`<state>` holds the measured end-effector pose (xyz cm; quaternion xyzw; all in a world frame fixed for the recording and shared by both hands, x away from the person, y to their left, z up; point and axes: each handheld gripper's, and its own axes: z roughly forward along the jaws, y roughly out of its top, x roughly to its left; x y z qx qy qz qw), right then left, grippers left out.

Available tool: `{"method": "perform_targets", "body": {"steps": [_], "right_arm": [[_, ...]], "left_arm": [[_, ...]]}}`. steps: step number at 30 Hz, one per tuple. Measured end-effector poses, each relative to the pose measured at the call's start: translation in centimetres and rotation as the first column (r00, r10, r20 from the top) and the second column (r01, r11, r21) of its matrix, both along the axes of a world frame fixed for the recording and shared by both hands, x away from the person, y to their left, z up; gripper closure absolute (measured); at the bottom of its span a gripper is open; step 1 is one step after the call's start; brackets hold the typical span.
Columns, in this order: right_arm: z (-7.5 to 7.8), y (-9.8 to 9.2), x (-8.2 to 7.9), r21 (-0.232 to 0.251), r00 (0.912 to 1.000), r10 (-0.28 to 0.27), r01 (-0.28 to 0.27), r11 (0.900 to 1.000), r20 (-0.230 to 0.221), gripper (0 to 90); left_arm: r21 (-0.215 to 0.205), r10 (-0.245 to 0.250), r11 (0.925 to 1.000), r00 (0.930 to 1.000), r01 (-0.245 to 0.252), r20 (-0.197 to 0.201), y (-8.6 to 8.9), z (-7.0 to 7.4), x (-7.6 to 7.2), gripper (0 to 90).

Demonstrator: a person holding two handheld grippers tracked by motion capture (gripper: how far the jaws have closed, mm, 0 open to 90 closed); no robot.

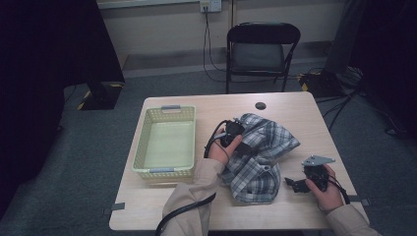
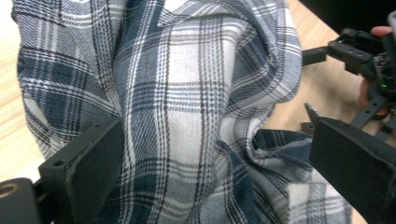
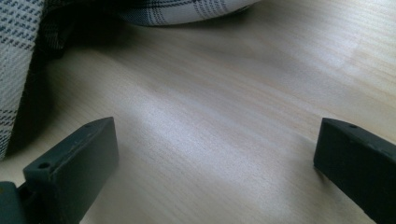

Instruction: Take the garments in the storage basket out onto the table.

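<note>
The plaid shirt (image 1: pixel 258 157), lying crumpled at the counter (image 1: pixel 295 110) centre, at 3 o'clock of the yellow basket (image 1: pixel 166 142), is looking light and limp, best pinched at a raised fold, while both the left claw (image 1: pixel 236 133) and the right claw (image 1: pixel 293 185) are standing open, holding nothing.

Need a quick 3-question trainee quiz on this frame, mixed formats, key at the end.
1. True or false: the plaid shirt lies inside the yellow basket.
2. Which gripper hangs over the shirt? A) left gripper B) right gripper
3. Fill in: in the right gripper view, bare ____ lies between the open jaws.

Key: 1. false, the shirt is on the table beside the basket; 2. A; 3. table.
</note>
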<state>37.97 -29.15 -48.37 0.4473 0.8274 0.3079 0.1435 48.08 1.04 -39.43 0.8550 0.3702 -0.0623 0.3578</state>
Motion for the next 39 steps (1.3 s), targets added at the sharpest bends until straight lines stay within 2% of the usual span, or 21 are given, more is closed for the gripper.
{"method": "perform_targets", "body": {"steps": [13,30,39], "right_arm": [[0.0,0.0,0.0,0.0,1.0,0.0,0.0,1.0,0.0,0.0],[0.0,0.0,0.0,0.0,1.0,0.0,0.0,1.0,0.0,0.0],[0.0,0.0,0.0,0.0,1.0,0.0,0.0,1.0,0.0,0.0]], "left_arm": [[-0.015,-0.029,0.9995,0.9995,0.029,0.012,0.9,0.5,-1.0,3.0],[-0.037,-0.038,0.9986,0.999,0.039,0.022,2.2,0.3,-2.0,3.0],[-0.034,-0.04,0.9986,0.999,0.041,0.021,3.0,-0.2,-2.4,3.0]]}}
